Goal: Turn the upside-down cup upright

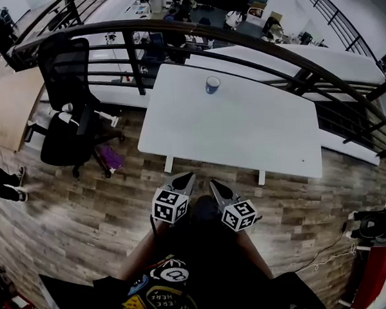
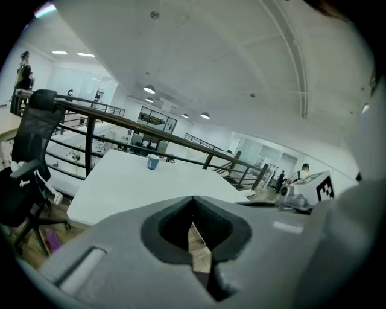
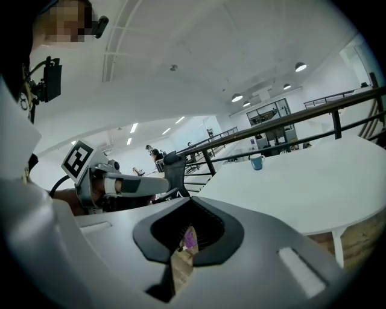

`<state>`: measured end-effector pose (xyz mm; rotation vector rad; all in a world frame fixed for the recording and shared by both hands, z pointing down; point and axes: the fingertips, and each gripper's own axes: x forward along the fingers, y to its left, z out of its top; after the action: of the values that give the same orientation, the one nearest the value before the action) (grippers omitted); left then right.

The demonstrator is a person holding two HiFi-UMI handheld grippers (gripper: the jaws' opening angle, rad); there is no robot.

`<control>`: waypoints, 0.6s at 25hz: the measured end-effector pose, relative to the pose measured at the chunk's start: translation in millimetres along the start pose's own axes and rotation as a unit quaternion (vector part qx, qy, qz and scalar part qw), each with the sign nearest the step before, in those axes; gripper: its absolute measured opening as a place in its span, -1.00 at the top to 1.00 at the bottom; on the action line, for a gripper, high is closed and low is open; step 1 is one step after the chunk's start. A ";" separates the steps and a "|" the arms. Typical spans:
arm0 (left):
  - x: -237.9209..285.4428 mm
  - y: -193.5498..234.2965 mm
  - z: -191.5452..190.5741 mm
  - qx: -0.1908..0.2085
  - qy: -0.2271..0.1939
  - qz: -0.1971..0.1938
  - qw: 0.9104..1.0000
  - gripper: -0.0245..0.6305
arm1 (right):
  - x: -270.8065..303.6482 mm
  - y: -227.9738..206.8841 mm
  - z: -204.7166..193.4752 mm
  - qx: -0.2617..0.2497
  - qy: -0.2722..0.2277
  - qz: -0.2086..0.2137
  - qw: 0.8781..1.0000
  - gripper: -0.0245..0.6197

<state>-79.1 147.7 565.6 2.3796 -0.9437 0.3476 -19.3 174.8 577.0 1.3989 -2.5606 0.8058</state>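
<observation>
Wood-plank floor (image 1: 86, 214) underfoot, well short of the white table (image 1: 243, 135). Nearest, held low before the body: left gripper (image 1: 183, 182) and right gripper (image 1: 219, 191), side by side, tips aimed at the table's near edge. Both pinched fully together, nothing between the jaws of either, only floor showing through the gap.

Judged as the approach stage, with nothing on the table reached yet. Next move calls for stepping in to the near edge, stretching across almost the whole top, parting one pair of jaws round the cup's wall, then lifting and turning it over.

Further out, bare white tabletop, then the cup (image 1: 212, 84) standing alone near the far edge, left of its middle; blue, too small to tell which way up. Off the table's left side, a black office chair (image 1: 68, 105). Beyond, a dark curved railing (image 1: 239, 41), and past it a bright open office.
</observation>
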 end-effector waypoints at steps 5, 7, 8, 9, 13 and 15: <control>27.8 38.5 9.0 -0.015 0.007 0.013 1.000 0.91 | 45.4 -31.2 1.7 0.020 0.022 0.007 1.000 0.93; 48.1 59.1 16.1 -0.010 0.012 0.023 1.000 0.91 | 70.8 -52.2 7.2 0.019 0.023 0.010 0.999 0.93; 60.6 70.2 20.6 -0.006 0.016 0.030 0.999 0.91 | 84.2 -65.9 10.5 0.023 0.023 0.011 0.999 0.93; 74.5 81.3 25.9 -0.001 0.020 0.037 0.999 0.91 | 97.9 -81.2 14.2 0.032 0.023 0.011 0.999 0.93; 136.9 111.7 58.5 0.024 0.036 0.049 0.998 0.91 | 153.6 -148.2 36.6 0.084 0.027 0.019 0.996 0.93; 168.7 124.0 76.4 0.036 0.042 0.048 0.997 0.91 | 187.9 -186.7 46.6 0.070 0.034 0.007 0.997 0.93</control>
<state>-40.9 -64.0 623.9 2.3689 -1.0230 0.5219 32.2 -70.1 675.5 1.3669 -2.5094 1.0338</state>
